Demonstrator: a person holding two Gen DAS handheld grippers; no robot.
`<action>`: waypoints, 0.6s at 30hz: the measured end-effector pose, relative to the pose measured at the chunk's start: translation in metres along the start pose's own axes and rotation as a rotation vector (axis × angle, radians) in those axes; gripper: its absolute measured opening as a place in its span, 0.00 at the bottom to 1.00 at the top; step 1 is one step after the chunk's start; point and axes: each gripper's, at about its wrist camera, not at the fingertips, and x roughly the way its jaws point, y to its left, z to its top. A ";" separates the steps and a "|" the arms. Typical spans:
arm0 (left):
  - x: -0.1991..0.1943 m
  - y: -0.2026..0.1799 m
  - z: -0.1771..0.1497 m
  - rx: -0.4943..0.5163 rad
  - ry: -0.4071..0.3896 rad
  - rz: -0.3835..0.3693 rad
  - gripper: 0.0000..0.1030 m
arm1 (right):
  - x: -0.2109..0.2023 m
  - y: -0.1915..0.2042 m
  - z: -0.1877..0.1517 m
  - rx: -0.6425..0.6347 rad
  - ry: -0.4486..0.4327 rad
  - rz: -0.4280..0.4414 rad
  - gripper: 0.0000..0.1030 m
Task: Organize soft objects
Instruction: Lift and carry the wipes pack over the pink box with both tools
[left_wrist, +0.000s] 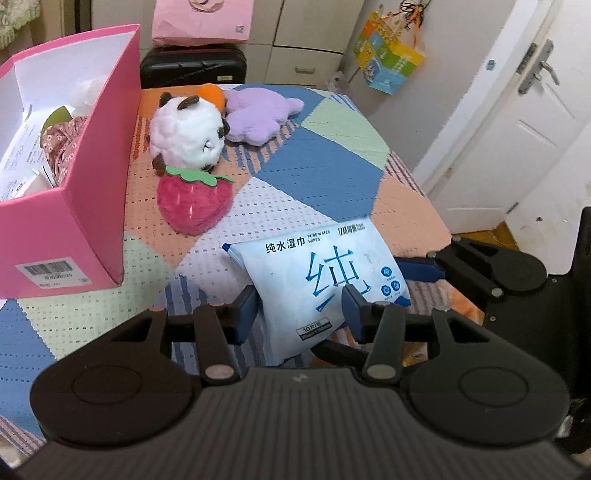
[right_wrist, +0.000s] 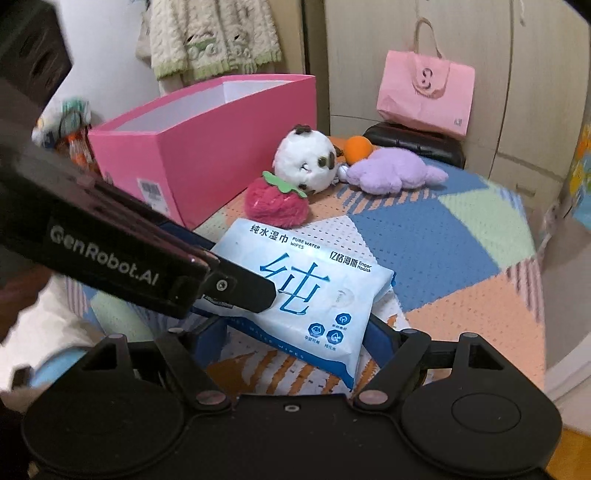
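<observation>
A white-and-blue pack of wet wipes (left_wrist: 317, 280) (right_wrist: 314, 295) hangs tilted just above the patchwork tablecloth (left_wrist: 325, 162). My right gripper (right_wrist: 295, 336) is shut across its width; its blue finger (left_wrist: 417, 266) presses the pack's right edge. My left gripper (left_wrist: 299, 310) stands open around the pack's near end, one finger (right_wrist: 243, 291) lying over its top face. Behind lie a red strawberry plush (left_wrist: 192, 203) (right_wrist: 277, 203), a white panda-like plush (left_wrist: 188, 133) and a purple plush (left_wrist: 258, 114). The pink box (left_wrist: 92, 206) (right_wrist: 192, 162) stands at the left, with floral cloth and packets inside.
An orange ball-like toy (left_wrist: 212, 94) lies behind the white plush. A black suitcase (left_wrist: 192, 66) with a pink paper bag (right_wrist: 424, 92) on it stands beyond the table. A white door (left_wrist: 517, 129) is to the right, past the table's edge.
</observation>
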 end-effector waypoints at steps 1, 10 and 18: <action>-0.004 0.003 -0.001 -0.002 0.003 -0.013 0.46 | -0.003 0.005 0.002 -0.020 0.004 -0.015 0.81; -0.054 0.030 -0.011 -0.002 0.013 -0.081 0.46 | -0.026 0.046 0.022 -0.103 0.018 -0.019 0.82; -0.104 0.062 -0.020 -0.020 -0.027 -0.056 0.46 | -0.032 0.094 0.051 -0.209 -0.007 0.020 0.82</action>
